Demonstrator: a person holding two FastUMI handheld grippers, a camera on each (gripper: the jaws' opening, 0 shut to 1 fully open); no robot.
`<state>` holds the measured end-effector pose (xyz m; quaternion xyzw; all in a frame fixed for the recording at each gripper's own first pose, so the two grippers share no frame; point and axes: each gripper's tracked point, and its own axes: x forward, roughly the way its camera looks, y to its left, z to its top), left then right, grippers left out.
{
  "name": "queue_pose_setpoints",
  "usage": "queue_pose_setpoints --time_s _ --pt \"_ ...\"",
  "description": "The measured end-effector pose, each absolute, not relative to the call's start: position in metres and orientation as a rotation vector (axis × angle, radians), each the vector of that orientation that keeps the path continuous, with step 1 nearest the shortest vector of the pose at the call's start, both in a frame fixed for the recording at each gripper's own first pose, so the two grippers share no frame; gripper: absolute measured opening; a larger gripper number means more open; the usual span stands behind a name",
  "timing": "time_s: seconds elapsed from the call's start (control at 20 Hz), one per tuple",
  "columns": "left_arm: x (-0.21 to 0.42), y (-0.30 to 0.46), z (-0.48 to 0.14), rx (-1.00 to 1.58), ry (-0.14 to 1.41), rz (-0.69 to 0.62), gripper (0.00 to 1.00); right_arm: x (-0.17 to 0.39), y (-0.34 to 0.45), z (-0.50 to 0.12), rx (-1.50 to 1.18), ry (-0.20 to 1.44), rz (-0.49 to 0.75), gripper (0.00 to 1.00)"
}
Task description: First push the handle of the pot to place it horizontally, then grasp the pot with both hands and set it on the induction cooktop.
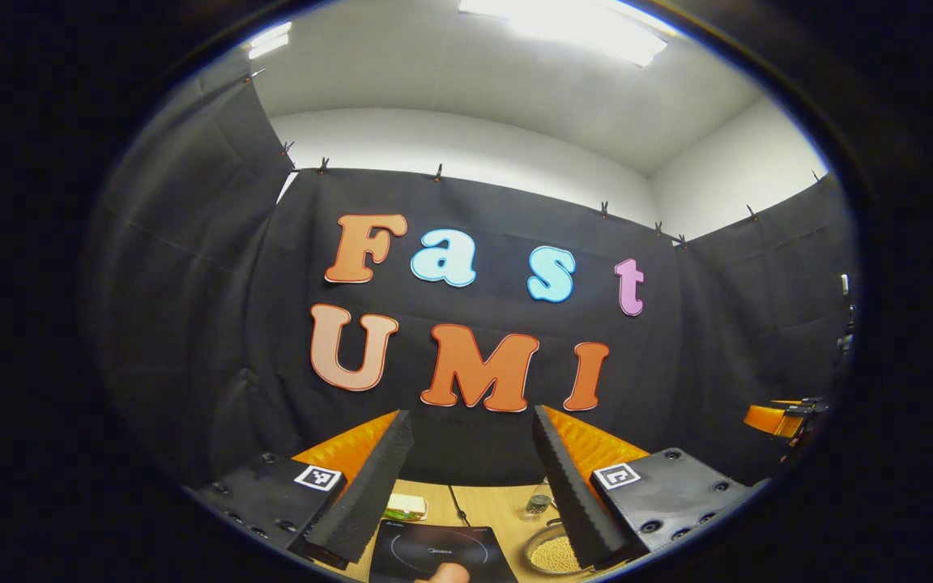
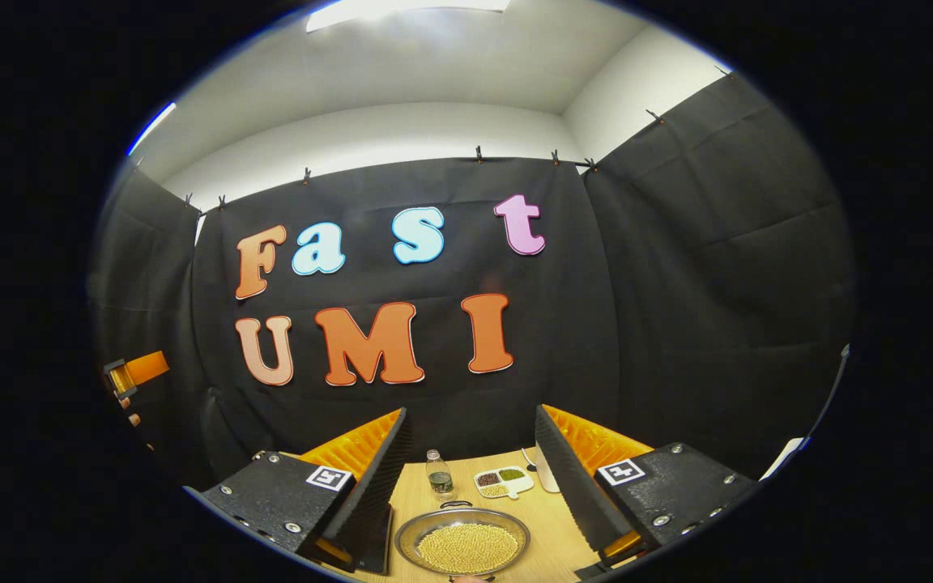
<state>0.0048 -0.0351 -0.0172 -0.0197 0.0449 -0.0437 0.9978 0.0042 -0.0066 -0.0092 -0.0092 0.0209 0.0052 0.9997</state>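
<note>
Both hand-held grippers are raised above a light wooden counter (image 2: 543, 530) inside a booth hung with black cloth, each with its two fingers spread wide and nothing between them. In the right gripper view, the right hand-held gripper (image 2: 473, 478) frames a shallow round metal pot (image 2: 462, 541) filled with small yellow beans, which sits on the counter near the bottom of the picture; a small clear bottle with a dark cap (image 2: 436, 473) stands just behind it, beside a white divided dish of mixed grains (image 2: 504, 481). In the left gripper view, the left hand-held gripper (image 1: 473, 478) looks down on a flat black induction cooktop with a circular marking (image 1: 442, 551), with the same pot lying on the counter to the cooktop's right, partly hidden behind one finger. A thin dark cable (image 1: 457, 504) runs across the wood behind the cooktop, and a small plate of food (image 1: 404, 508) sits at its far left corner. The pot's handle cannot be made out clearly.
</note>
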Motion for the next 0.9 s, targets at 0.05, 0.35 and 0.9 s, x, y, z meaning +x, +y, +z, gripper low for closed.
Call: queue_pose_setpoints --time_s 0.05,0.35,0.9 --pt "0.005 -0.035 -0.017 -0.038 0.090 -0.089 0.96 0.004 -0.007 -0.010 -0.022 0.043 0.010 0.95" --pt "0.003 -0.034 -0.017 -0.035 0.091 -0.087 0.96 0.001 -0.003 -0.009 -0.014 0.046 0.048 0.90" --pt "0.002 -0.039 -0.027 -0.048 0.123 -0.103 0.97 -0.009 0.006 -0.014 -0.071 -0.004 0.051 0.02"
